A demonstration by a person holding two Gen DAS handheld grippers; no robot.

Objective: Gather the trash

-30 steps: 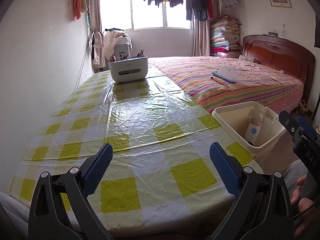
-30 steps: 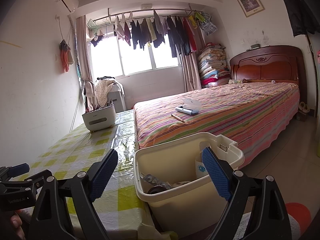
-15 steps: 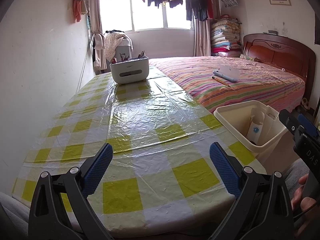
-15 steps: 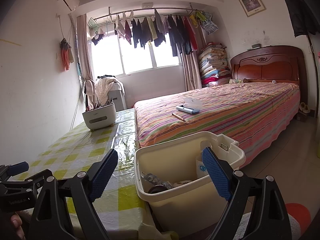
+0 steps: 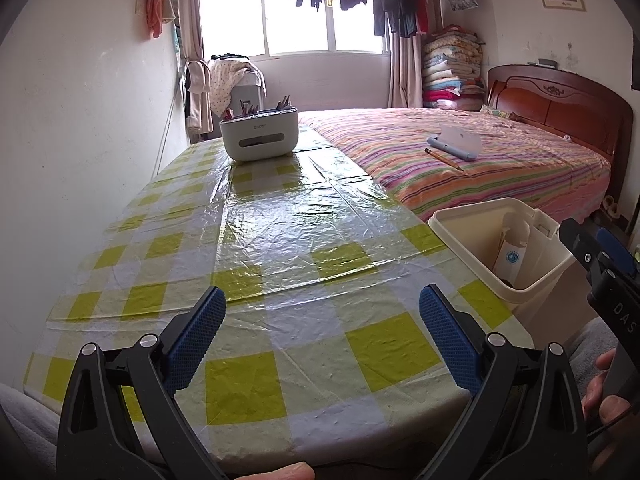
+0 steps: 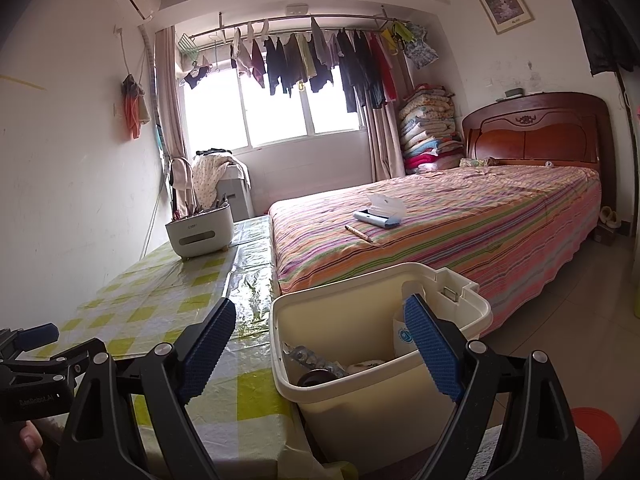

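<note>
Both the left gripper (image 5: pixel 322 334) and right gripper (image 6: pixel 320 346) held their jaws released, empty. The cream bin (image 6: pixel 456 308) stood just right of the surface (image 5: pixel 280 240), already holding light, crushable trash; it looked stiff, best gripped by its rim.

A white organizer box (image 5: pixel 259 133) stands on the checkered table (image 5: pixel 280 240) beside a striped bed (image 5: pixel 480 156).

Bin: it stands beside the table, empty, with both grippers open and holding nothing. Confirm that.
Not empty. The bin already holds trash: the right wrist view shows a blister pack, a dark round item and a white packet inside. The rest stands: it is beside the table, and the left gripper and right gripper are open, holding nothing.
</note>
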